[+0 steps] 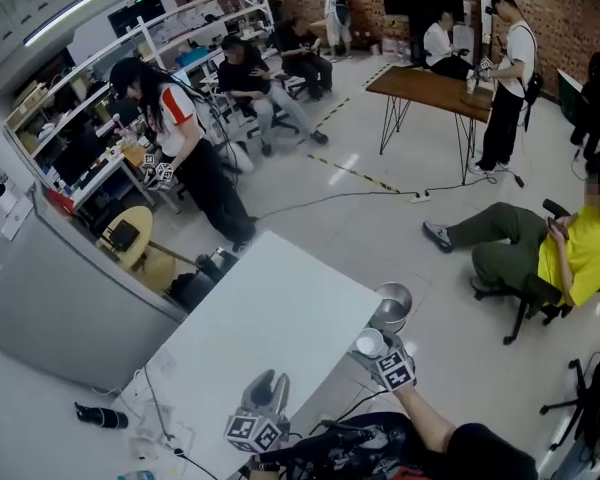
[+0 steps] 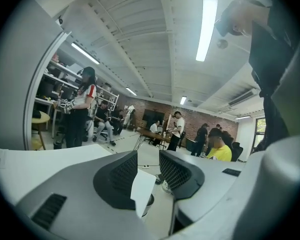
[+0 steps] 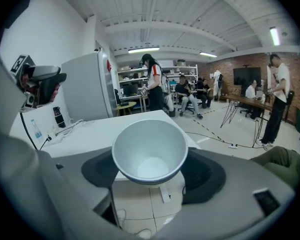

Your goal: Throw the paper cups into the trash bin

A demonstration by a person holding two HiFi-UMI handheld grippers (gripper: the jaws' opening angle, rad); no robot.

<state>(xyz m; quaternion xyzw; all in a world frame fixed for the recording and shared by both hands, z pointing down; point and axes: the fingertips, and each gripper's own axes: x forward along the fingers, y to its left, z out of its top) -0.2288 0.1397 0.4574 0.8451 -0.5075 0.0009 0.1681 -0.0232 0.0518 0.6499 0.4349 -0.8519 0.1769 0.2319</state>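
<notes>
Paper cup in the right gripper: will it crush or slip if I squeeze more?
Probably crushes easily: the paper cup looks thin-walled and empty, so likely light. Its rim looks round, so the grip seems gentle. Tapered sides might let it slide.

— Head view?
— High above the white table (image 1: 280, 318); looks steeply down on it.
— Gripper views?
— Low and close beside the table; both look across it; all three share the table.

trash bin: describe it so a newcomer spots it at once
Find the big white table in the head view and go to its right corner. The trash bin stands on the floor just beyond it: round shiny metal, unlike the small white paper cup held nearby.
</notes>
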